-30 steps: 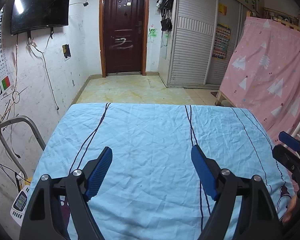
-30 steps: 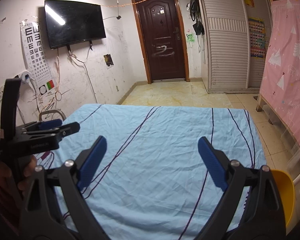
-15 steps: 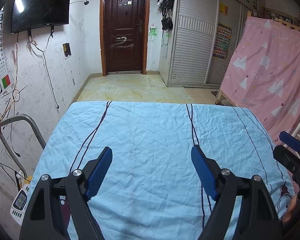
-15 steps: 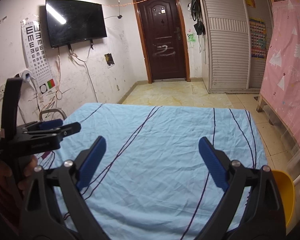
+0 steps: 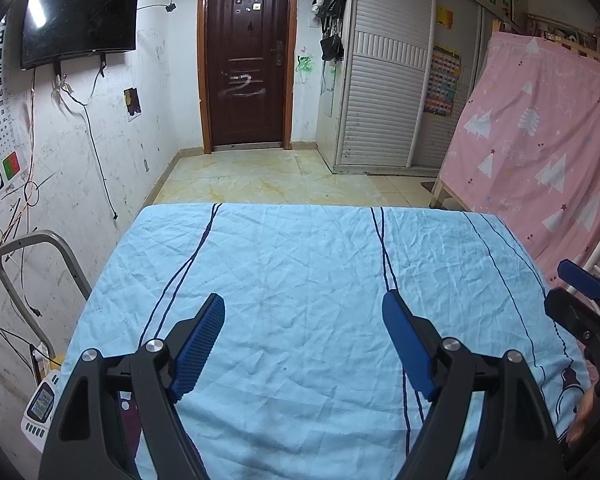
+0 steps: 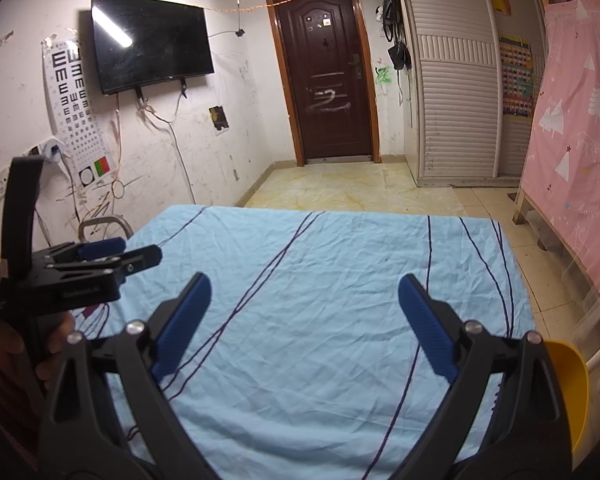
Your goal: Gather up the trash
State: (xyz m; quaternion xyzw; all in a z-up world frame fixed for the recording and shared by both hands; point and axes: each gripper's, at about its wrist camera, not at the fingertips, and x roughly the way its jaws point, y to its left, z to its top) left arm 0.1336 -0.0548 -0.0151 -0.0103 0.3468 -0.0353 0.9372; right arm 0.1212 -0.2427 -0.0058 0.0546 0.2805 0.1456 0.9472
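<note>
Nearest, both tongs stand apart and empty: the left tongs (image 5: 302, 334) and the right tongs (image 6: 304, 316) each frame only bare cloth between their blue pads. They hover over the near edge of the bench (image 6: 340, 264), which is covered by a wrinkled light-blue sheet with thin dark lines. From the right wrist view, the left tongs show side-on near the near-left corner, gripped by a hand (image 6: 24, 344). A yellow bin (image 6: 572, 384) sits just off the near-right corner, nearer the right hand.

No trash shows anywhere on the sheet, from the near edge to the far edge, so the count of pieces in view is zero, against two tongs and one bin. Which way a piece lies from either tongs, and its long axis, cannot be told. The coming move probably calls for looking elsewhere.

Beyond the far edge lie tiled floor and a dark door (image 5: 246, 56).
</note>
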